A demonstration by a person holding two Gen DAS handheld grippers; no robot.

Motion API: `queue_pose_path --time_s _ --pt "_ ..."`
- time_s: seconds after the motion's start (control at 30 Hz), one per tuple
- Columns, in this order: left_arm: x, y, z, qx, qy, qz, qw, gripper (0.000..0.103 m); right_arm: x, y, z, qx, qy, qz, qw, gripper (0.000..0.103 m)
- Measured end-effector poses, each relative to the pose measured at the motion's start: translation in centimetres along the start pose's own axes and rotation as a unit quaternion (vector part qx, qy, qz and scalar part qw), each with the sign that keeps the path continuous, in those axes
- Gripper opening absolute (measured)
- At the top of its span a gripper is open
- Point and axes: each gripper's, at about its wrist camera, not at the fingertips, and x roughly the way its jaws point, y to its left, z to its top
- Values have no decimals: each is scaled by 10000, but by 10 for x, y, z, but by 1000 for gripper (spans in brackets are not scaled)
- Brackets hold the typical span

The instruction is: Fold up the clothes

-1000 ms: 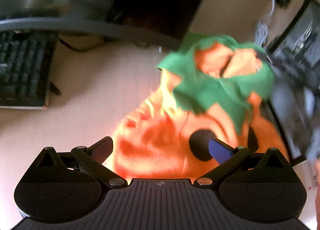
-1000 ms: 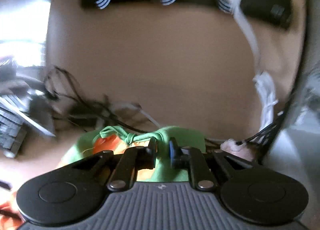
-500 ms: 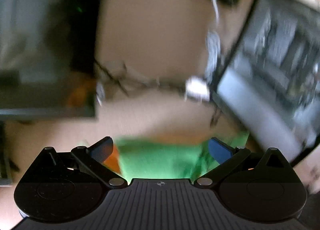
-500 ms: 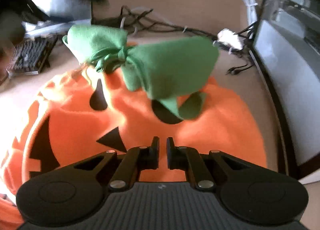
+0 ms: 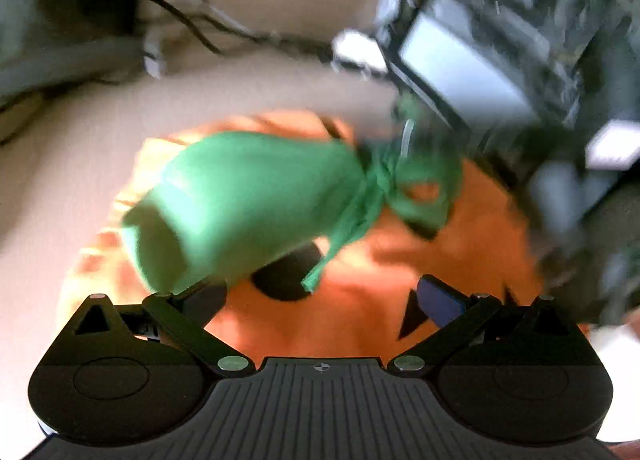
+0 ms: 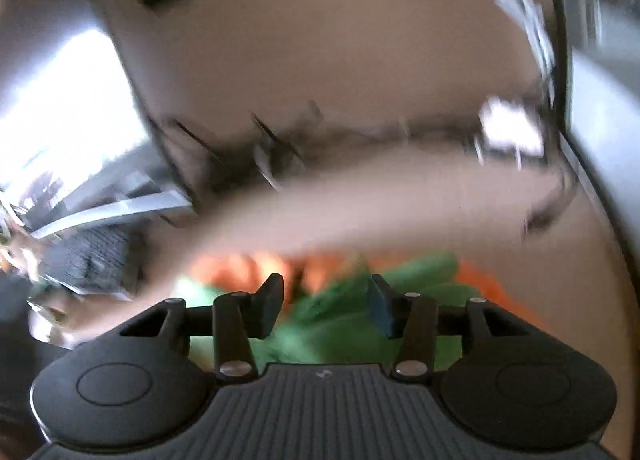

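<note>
The orange fleece pumpkin-face costume with black cut-out features [image 5: 360, 312] lies spread on the beige counter [image 5: 48, 188], no tidy fold visible; its green collar with knotted ties [image 5: 256, 200] is flopped over the top. The left gripper [image 5: 320, 300] hovers with jaws spread, empty. The right gripper [image 6: 324, 302], jaws opening over green cloth, pinches nothing. Most folding seems left

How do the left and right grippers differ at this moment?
The left gripper has its jaws spread wide over the orange costume. The right gripper has narrower jaws, opening, with the green collar behind them, ungripped. Both hold nothing.
</note>
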Motion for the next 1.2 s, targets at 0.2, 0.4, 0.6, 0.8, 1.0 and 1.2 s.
queue_pose_path --time_s 0.2,0.4,0.6,0.8,1.0,1.2 --pt "-28 62 32 -2070 -616 -571 9747 103 6 -1 -40 -299 118 -3 9995 47" --pt "14 85 49 -2993 -107 -594 9523 100 -1 4 -50 -598 171 -105 9980 47" --pt "51 62 50 -2500 253 -181 9678 90 -19 3 -42 -545 241 -178 9981 46" --pt "45 55 39 -1903 368 89 9810 84 -47 -29 1 404 45 -353 9985 47" --pt "45 59 37 -1954 466 -45 9796 85 -2 -70 5 1646 796 -416 9823 49" --pt "40 60 51 -2140 -3 352 9762 52 31 -49 20 1292 516 98 9902 19"
